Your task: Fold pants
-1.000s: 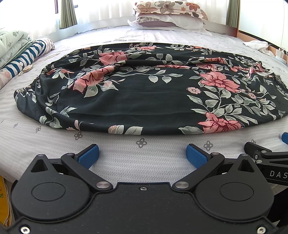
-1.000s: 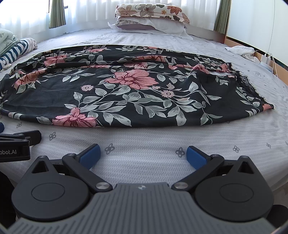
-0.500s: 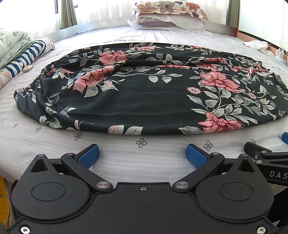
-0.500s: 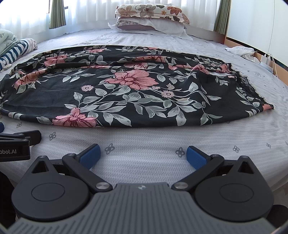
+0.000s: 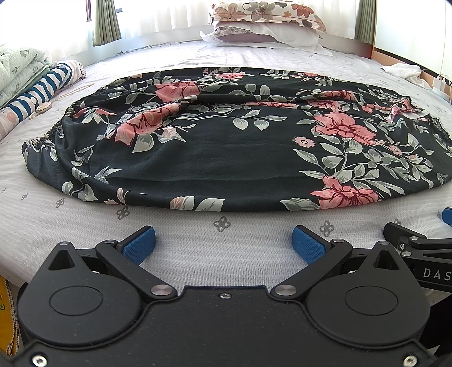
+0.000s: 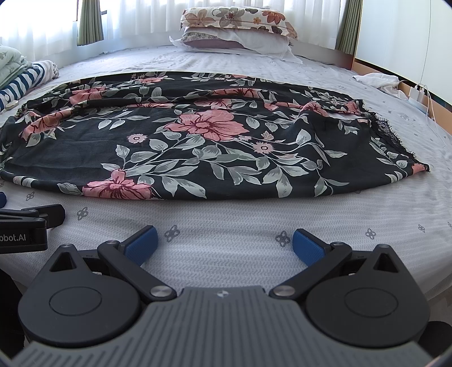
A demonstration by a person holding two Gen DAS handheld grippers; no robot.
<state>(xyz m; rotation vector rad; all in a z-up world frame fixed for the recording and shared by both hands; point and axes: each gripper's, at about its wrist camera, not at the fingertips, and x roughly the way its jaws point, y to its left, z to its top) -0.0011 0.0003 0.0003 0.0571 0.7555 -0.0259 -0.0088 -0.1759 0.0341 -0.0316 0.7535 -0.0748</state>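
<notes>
Black pants with pink flowers and grey leaves (image 5: 226,135) lie spread across the bed, waistband at the left, lace-trimmed hems at the right; they also show in the right wrist view (image 6: 203,135). My left gripper (image 5: 224,244) is open and empty, over the bedsheet just in front of the pants' near edge. My right gripper (image 6: 224,245) is open and empty, also short of the near edge, further right. Each gripper shows at the other view's side edge.
The bed (image 5: 226,225) has a grey patterned sheet. Stacked pillows (image 5: 265,25) lie at the far end. Folded striped and pale bedding (image 5: 36,84) sits at the left. A white cloth (image 6: 375,80) and a charger lie at the far right.
</notes>
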